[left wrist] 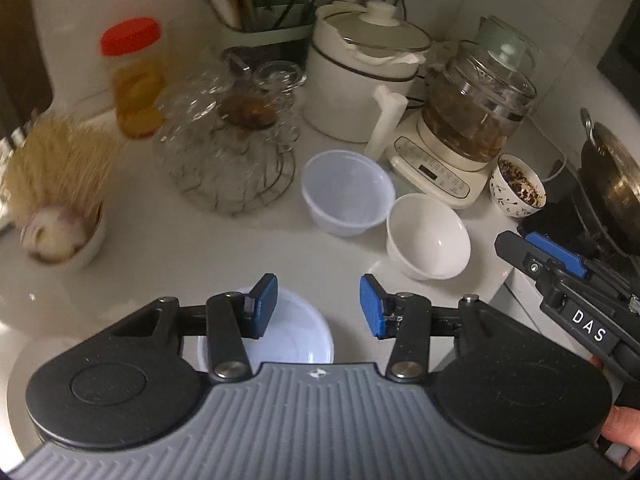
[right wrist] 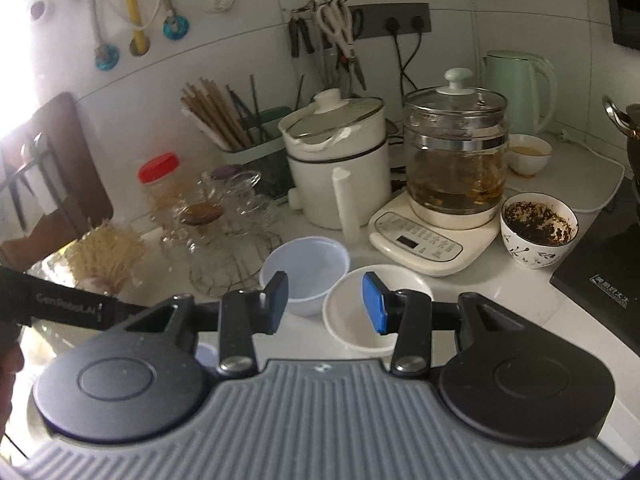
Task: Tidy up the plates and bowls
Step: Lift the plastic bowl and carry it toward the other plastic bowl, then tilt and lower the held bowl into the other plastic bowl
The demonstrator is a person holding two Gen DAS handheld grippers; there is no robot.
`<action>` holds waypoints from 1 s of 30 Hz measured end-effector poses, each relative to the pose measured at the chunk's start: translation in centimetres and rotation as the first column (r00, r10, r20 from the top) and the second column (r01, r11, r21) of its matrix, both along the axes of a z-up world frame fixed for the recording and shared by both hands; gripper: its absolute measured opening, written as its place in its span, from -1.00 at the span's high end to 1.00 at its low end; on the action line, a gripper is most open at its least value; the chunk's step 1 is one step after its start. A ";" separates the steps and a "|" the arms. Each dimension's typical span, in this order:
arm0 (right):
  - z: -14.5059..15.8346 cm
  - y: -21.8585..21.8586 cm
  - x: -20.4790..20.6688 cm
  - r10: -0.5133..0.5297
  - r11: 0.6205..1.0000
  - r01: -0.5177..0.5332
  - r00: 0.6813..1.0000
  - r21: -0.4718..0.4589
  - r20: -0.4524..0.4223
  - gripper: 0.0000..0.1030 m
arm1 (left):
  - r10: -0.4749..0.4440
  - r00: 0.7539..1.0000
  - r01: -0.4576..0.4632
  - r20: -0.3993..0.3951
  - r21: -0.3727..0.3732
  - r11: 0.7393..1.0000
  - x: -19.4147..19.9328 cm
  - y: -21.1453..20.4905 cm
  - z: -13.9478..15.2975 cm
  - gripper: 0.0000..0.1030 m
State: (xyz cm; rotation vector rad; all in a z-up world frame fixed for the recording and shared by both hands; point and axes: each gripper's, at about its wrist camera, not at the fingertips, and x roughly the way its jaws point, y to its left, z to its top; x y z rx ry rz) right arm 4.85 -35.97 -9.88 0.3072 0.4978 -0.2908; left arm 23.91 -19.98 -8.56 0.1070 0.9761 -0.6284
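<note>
- A white kitchen counter (left wrist: pixel 160 264) against a white tiled wall, crowded with appliances.
- At the back: a white pot with a glass lid (left wrist: pixel 360 80), a glass kettle on a button base (left wrist: pixel 468 120), a mint electric kettle (right wrist: pixel 520 88), a red-lidded jar (left wrist: pixel 134 76) and a holder of chopsticks (right wrist: pixel 216 116).
- A dark stove (right wrist: pixel 600 272) sits at the right.
- A clear plastic bowl (left wrist: pixel 346 192) and a white ceramic bowl (left wrist: pixel 428 236) stand just beside each other mid-counter.
- A third clear plastic bowl (left wrist: pixel 296 332) sits nearer, under the left gripper (left wrist: pixel 318 306).
- The left gripper tilts steeply down; its blue pads stand partly apart, holding nothing.
- The right gripper (right wrist: pixel 325 304) hovers over the white bowl, jaws partly apart, empty.
- Its side reads "DAS"; the left one's strap reads "GenRobot.AI", blurred.
- A patterned bowl (right wrist: pixel 538 230) holds dark residue.
</note>
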 end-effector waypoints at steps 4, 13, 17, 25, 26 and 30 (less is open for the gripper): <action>-0.6 -2.0 0.5 -0.024 1.000 0.024 1.000 -0.003 0.009 0.14 | -0.008 1.000 0.007 0.014 0.011 1.000 0.7 -2.6 -0.6 0.00; -1.2 -5.3 2.0 -0.012 1.000 0.012 1.000 0.004 0.010 0.14 | 0.027 0.999 -0.027 -0.025 0.015 1.000 2.9 -6.9 -2.4 0.00; -1.4 -5.7 3.1 0.019 1.000 -0.019 1.000 -0.012 0.006 -0.04 | 0.078 0.996 -0.077 -0.041 0.013 0.997 4.1 -7.1 -3.1 -0.02; -2.2 -5.8 6.1 0.089 0.996 -0.089 0.996 -0.004 -0.010 -0.51 | 0.161 0.985 -0.161 -0.067 -0.002 0.987 6.2 -6.4 -4.4 -0.25; -2.3 -5.7 6.4 0.098 0.995 -0.098 0.995 -0.007 -0.012 -0.52 | 0.171 0.983 -0.172 -0.071 -0.004 0.985 6.4 -6.3 -4.7 -0.25; -2.9 -5.7 8.4 0.152 0.988 -0.152 0.988 0.001 -0.009 -0.51 | 0.214 0.972 -0.217 -0.101 -0.022 0.976 7.9 -5.9 -5.9 -0.25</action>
